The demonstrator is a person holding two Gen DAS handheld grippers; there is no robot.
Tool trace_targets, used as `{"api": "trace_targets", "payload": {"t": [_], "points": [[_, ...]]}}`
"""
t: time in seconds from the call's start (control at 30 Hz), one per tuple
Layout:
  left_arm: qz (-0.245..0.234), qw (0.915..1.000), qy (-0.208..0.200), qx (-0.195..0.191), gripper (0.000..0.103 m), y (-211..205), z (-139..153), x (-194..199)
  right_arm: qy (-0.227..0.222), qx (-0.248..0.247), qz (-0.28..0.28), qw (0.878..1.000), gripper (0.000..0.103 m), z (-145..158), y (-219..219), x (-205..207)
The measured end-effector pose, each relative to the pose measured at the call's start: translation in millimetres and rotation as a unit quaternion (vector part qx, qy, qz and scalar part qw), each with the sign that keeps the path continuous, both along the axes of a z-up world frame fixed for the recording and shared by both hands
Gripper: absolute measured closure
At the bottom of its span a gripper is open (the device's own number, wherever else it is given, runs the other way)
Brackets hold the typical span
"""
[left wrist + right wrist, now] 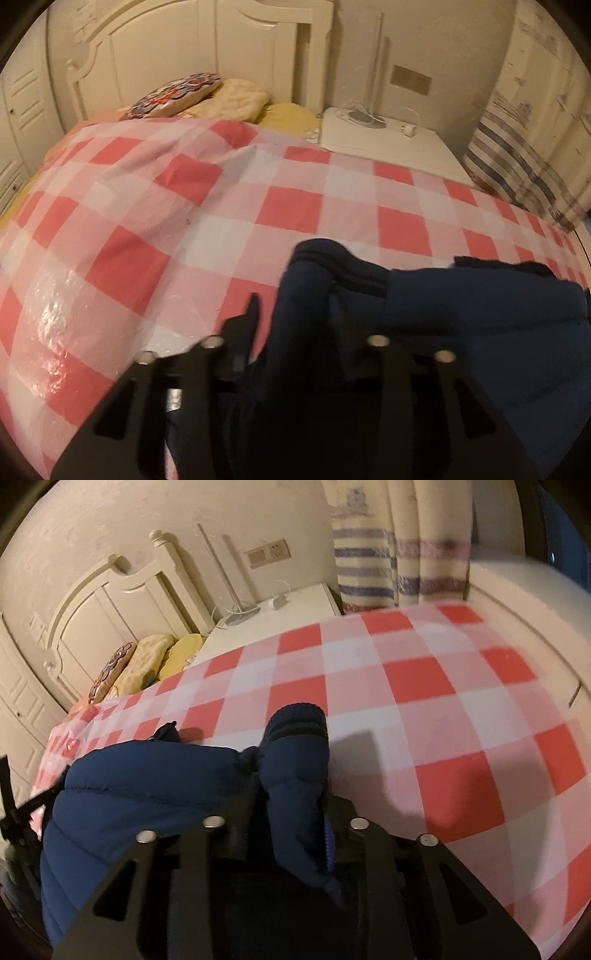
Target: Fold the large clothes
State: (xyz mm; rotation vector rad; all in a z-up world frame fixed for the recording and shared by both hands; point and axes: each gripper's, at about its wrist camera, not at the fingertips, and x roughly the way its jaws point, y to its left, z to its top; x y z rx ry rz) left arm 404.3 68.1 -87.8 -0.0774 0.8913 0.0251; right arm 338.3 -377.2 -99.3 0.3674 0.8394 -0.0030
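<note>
A puffy dark blue jacket [147, 790] lies on the red and white checked bed cover [424, 686], and its sleeve [295, 768] runs up between the right gripper's [284, 834] black fingers

jacket [461, 314] lies on the bed cover [221, 206] at its near edge; pillows [207, 98] lie beyond against the headboard [177, 48], nightstand [388, 144] right of them, curtain [524, 147] farther right.

Checked bed [303, 206] lies open ahead of the jacket [443, 332]; pillows [207, 96], headboard [192, 55] and nightstand [388, 144] block the far end, curtain [391, 554] bounds the right side
</note>
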Motion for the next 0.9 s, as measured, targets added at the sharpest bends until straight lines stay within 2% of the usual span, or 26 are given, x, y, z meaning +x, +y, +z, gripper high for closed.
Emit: {"api": "trace_targets", "payload": {"t": [0.1, 0.13, 0.2, 0.27, 0.33, 0.4, 0.47, 0.53, 0.63, 0.67, 0.73, 0.9], "points": [[0.02, 0.999, -0.034, -0.02, 0.035, 12.3, 15.7, -10.4, -0.002, 0.027, -0.015, 1.0, 0.075, 7.3, -10.5, -6.7], [0.031, 0.9973, -0.063, -0.017, 0.032, 15.5, 28.2, -19.8, -0.012, 0.028, -0.027, 0.999, 0.075, 15.4, -13.2, -12.9], [0.037, 0.9921, -0.119, -0.014, 0.018, 13.5, 55.6, -39.4, -0.04, 0.019, -0.04, 0.998, 0.075, 34.1, -12.9, -25.0], [0.017, 0.9892, -0.145, -0.013, 0.015, -2.3, 78.1, -49.4, -0.076, -0.001, -0.026, 0.997, 0.075, 61.4, 0.6, -36.0], [-0.021, 0.9887, -0.149, -0.001, 0.01, -31.5, 93.3, -51.2, -0.094, -0.029, 0.013, 0.995, 0.075, 82.2, 28.5, -35.3], [-0.066, 0.9884, -0.135, 0.021, 0.007, -70.5, 95.0, -47.4, -0.098, -0.062, 0.053, 0.992, 0.075, 94.2, 62.7, -29.2], [-0.1, 0.9886, -0.105, 0.04, 0.007, -107.1, 82.7, -35.9, -0.082, -0.105, 0.096, 0.986, 0.075, 93.9, 101.2, -17.4], [-0.114, 0.9882, -0.076, 0.067, 0.007, -133.3, 65.4, -24.6, -0.045, -0.147, 0.126, 0.98, 0.075, 79.0, 136.1, -1.7], [-0.132, 0.984, -0.042, 0.112, 0.007, -159.0, 33.1, -9.9, -0.003, -0.163, 0.132, 0.978, 0.076, 51.0, 153.7, 15.8], [-0.14, 0.983, -0.018, 0.118, 0.007, -163.5, 17.3, -3.2, 0.015, -0.166, 0.13, 0.977, 0.076, 36.4, 154.0, 21.2], [-0.139, 0.9844, -0.003, 0.108, 0.005, -161.7, 4.2, 1.4, 0.025, -0.143, 0.129, 0.981, 0.076, 21.3, 147.3, 25.9], [-0.133, 0.9884, -0.006, 0.072, 0.002, -149.9, -6.4, 3.0, 0.03, -0.105, 0.131, 0.985, 0.075, 10.1, 140.6, 27.7]]}}
